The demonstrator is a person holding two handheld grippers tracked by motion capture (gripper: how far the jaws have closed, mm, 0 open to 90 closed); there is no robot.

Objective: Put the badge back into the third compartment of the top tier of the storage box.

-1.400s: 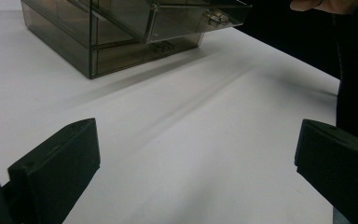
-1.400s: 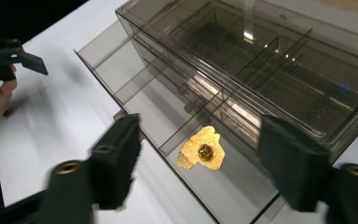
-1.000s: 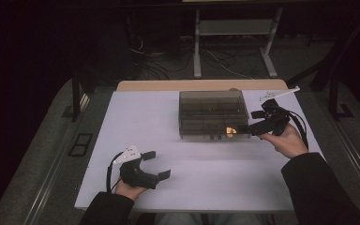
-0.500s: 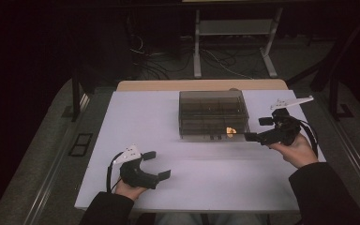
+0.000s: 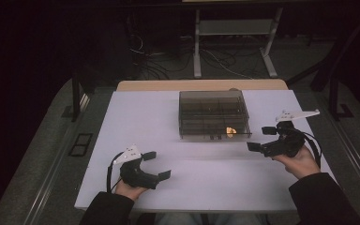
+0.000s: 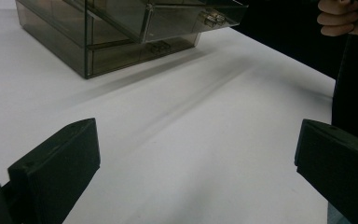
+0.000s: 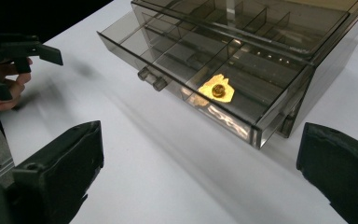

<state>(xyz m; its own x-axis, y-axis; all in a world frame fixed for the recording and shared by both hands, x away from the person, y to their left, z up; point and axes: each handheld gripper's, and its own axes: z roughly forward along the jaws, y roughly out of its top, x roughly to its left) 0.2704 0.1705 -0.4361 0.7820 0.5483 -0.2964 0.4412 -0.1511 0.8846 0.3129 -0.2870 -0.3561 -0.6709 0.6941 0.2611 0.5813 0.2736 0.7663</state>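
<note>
A smoked clear plastic drawer box point(image 5: 214, 114) stands at the middle rear of the white table point(image 5: 136, 117). Its top drawer point(image 7: 200, 65) is pulled partly out, and a small gold-wrapped object point(image 7: 217, 89) lies in the drawer's right front compartment, also seen as the gold object point(image 5: 231, 131) from above. My right gripper point(image 5: 260, 139) is open, held in a hand just right of the box front. My left gripper point(image 5: 157, 165) is open near the table's front left, nothing between its jaws. The box point(image 6: 116, 28) lies far ahead of it.
A metal stand point(image 5: 234, 33) and cables lie on the floor beyond the table. A wooden strip point(image 5: 201, 85) edges the table's far side. Bare white surface spreads in front of the box between both hands.
My right gripper has drawn back from the box front toward the front right edge and lowered. The left gripper has stayed where it was.
</note>
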